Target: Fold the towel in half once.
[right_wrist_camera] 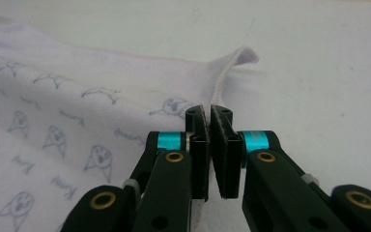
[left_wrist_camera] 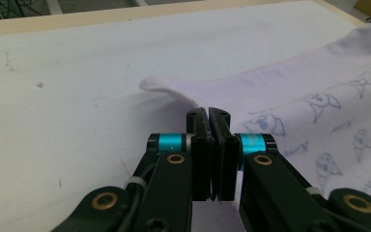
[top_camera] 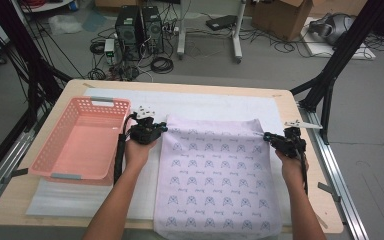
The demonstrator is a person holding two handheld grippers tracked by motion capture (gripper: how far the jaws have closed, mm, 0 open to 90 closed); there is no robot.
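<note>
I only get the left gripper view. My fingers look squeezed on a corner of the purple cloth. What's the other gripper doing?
Observer: The right gripper is shut on the cloth's other far corner.
Operator: Is the cloth lying flat?
Observer: Mostly. In the high view it is spread on the white mat, with its near edge hanging over the table's front.
Operator: Is there anything beside my gripper?
Observer: Yes, a pink basket sits just to the left of the left gripper, and nothing is in it.
</note>
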